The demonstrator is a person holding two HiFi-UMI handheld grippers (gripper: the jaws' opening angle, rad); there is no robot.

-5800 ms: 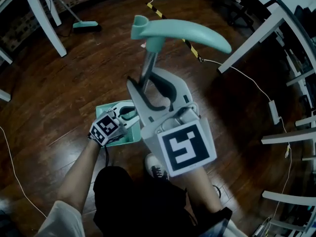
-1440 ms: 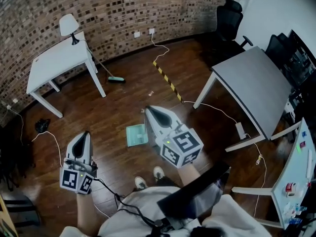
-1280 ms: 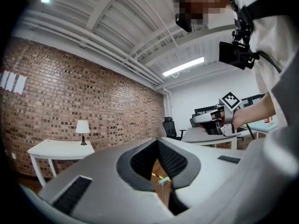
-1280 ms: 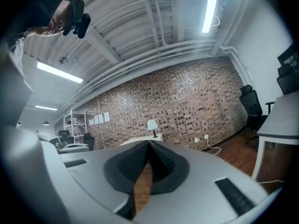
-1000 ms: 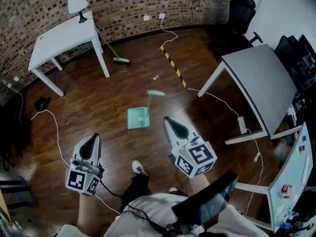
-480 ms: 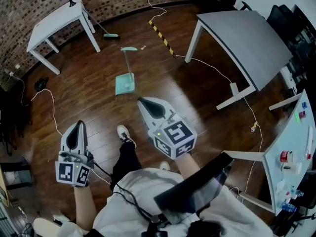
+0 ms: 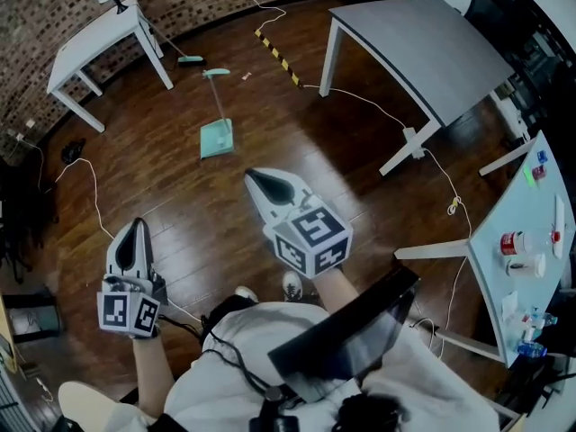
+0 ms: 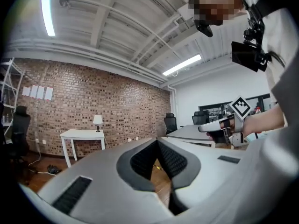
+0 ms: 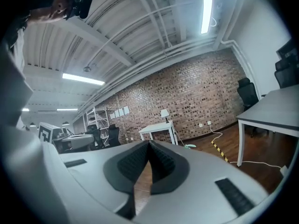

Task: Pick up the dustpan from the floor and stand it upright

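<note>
The teal plastic long-handled dustpan point(image 7: 216, 139) stands upright on the dark wooden floor point(image 7: 297, 124), touched by neither gripper. It is well ahead of the right gripper point(image 7: 256, 177) and slightly to its left, and ahead and to the right of the left gripper point(image 7: 136, 227). Both grippers are held about level, each with its jaws closed together and nothing between them. Farther beyond the dustpan, a teal broom head point(image 7: 190, 59) lies on the floor beside a white counter with a lamp point(image 7: 85, 39).
</note>
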